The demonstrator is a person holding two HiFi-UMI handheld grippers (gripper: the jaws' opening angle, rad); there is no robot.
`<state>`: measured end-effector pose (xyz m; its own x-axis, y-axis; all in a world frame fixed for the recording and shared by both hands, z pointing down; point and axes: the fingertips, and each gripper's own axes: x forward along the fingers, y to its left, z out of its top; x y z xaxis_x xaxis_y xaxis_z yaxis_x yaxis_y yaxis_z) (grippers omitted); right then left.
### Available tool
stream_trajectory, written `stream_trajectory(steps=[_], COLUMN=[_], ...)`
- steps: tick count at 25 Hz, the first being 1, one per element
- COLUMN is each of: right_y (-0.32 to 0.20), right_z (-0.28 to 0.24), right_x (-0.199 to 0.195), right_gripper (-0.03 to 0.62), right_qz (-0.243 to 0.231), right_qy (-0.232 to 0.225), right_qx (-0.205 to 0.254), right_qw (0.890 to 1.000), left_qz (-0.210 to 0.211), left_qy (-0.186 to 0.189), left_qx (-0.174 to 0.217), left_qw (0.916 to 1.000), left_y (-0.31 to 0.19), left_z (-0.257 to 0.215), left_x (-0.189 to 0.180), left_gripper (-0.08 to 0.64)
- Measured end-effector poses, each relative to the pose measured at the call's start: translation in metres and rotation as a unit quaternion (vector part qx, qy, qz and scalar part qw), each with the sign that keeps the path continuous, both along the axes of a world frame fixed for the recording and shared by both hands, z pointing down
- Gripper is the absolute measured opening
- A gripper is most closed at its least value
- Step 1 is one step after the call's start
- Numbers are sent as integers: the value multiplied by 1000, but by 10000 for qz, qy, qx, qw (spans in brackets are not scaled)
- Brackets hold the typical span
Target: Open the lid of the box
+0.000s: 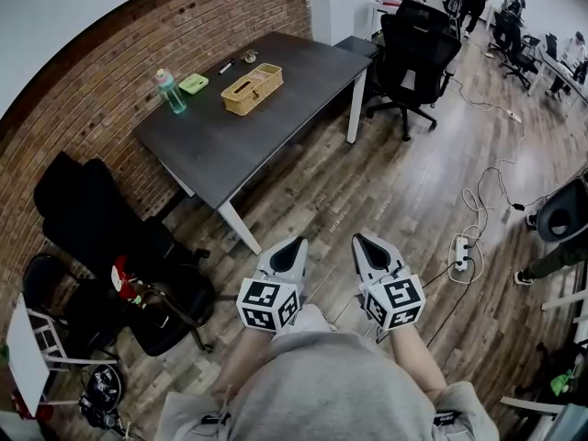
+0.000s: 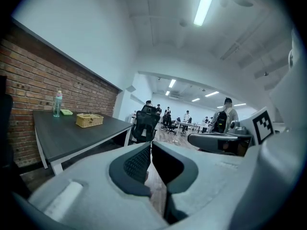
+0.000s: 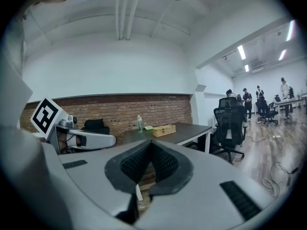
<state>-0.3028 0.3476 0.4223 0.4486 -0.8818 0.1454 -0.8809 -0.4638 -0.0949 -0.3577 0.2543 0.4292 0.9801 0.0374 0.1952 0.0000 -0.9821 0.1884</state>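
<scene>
Left gripper [image 1: 292, 251] and right gripper [image 1: 367, 249], pressed together and empty, hang well short of the box [image 1: 252, 89]: seemingly nothing to grasp yet.

A teal bottle [image 1: 169, 91] and a green dish [image 1: 193, 84] sit on the dark table [image 1: 266, 127].

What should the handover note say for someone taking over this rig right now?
Left gripper: shut, empty. Right gripper: shut, empty. Both are held over the wooden floor, well short of the table.
The wicker box sits on the table beside a bottle; its lid looks closed.
Done: nothing yet.
Left: walk up to the table, reach the box, open its lid.
</scene>
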Motion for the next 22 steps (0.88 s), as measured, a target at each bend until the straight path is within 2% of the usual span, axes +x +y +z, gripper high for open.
stream_trajectory(steps=[12,22], right_y=[-3,-27], right_z=[6,20], right_x=[19,76], right_gripper=[3,18], right_qz=[-48,15], right_qy=[-136,-282], right_qx=[-22,-136], right_qw=[9999,9995], left_qz=[-27,-50], left_qy=[-219,-300], left_qx=[88,90], left_qw=[9997,9995], left_y=[-7,-36], left_z=[8,19], left_x=[16,66], left_gripper=[23,26])
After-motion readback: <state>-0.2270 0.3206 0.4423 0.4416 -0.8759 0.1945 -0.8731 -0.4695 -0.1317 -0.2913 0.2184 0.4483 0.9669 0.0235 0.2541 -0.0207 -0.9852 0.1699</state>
